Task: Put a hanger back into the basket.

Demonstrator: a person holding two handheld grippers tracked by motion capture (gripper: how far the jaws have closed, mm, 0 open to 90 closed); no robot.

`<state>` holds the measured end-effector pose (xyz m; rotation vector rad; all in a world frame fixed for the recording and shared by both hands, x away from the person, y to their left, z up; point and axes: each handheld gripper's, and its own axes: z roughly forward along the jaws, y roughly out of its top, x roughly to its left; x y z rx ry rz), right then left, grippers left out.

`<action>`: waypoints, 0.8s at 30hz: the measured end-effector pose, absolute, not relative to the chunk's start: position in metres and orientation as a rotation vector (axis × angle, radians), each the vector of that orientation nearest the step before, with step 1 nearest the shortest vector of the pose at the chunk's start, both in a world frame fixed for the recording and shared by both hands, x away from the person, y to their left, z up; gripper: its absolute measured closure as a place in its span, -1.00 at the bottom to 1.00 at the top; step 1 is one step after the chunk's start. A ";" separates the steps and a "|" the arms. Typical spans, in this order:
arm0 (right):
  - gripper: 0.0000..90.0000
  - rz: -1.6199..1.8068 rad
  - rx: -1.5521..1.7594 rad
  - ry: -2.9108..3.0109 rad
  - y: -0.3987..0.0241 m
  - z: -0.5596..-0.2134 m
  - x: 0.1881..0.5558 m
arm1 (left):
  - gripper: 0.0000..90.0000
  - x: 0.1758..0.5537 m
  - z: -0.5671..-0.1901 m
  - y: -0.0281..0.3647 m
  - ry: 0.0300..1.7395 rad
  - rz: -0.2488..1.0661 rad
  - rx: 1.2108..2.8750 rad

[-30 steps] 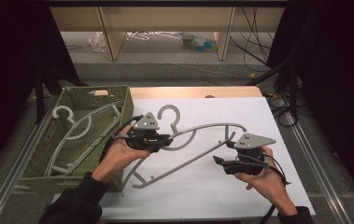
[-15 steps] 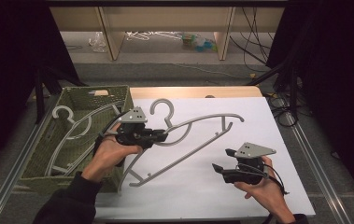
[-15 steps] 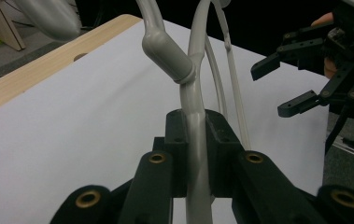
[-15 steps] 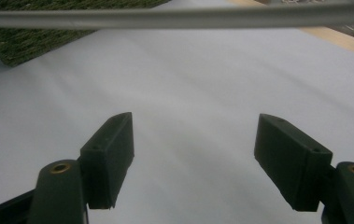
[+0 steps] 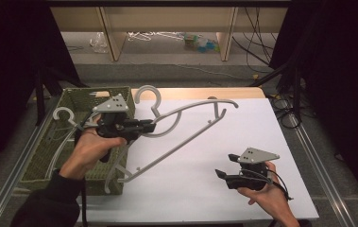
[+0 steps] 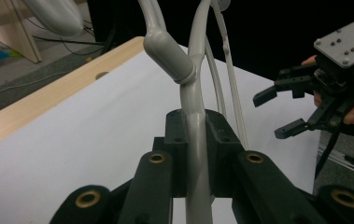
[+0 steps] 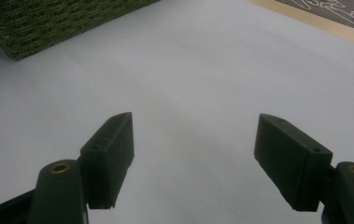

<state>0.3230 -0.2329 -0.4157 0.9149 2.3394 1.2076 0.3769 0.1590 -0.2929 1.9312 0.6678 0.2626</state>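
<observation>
- Hanger (image 5: 181, 135), grey plastic; held clear of the sheet, slanting from the basket's near right corner up toward the table's far edge; hook (image 5: 147, 94) uppermost, over the far edge beside the basket; in the left gripper view its neck (image 6: 196, 135) runs straight up between the pads.
- Left gripper (image 5: 149, 126); jaws pressed together, pinching the hanger's neck just below the hook; carried in the left hand (image 5: 91, 149) above the basket's right rim.
- Right gripper (image 5: 223, 169); jaws spread, nothing between them; in the right gripper view the two pads (image 7: 111, 149) stand well apart over bare sheet; held in the right hand (image 5: 264, 194) near the table's near right corner, well apart from the hanger.
- Basket (image 5: 80, 97), green, woven; on the table's left side, its right wall at the sheet's left edge; second hanger (image 5: 63, 116) lying inside, hook toward the far left corner.
- Sheet (image 5: 242, 127), white; covers most of the table; bare wood strip (image 5: 186, 93) along the far edge.
- Floor beyond the far edge; more hangers (image 5: 150, 35) and small bottles (image 5: 200, 42) lying there, too small to tell further.
</observation>
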 end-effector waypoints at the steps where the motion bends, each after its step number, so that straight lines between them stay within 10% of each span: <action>1: -0.34 1.210 0.919 2.339 -0.233 -0.416 0.323 | 0.78 0.377 -0.290 0.164 0.676 0.271 1.924; 24: -0.35 1.210 0.936 2.355 -0.233 -0.418 0.321 | 0.78 0.401 -0.291 0.262 0.909 0.516 1.874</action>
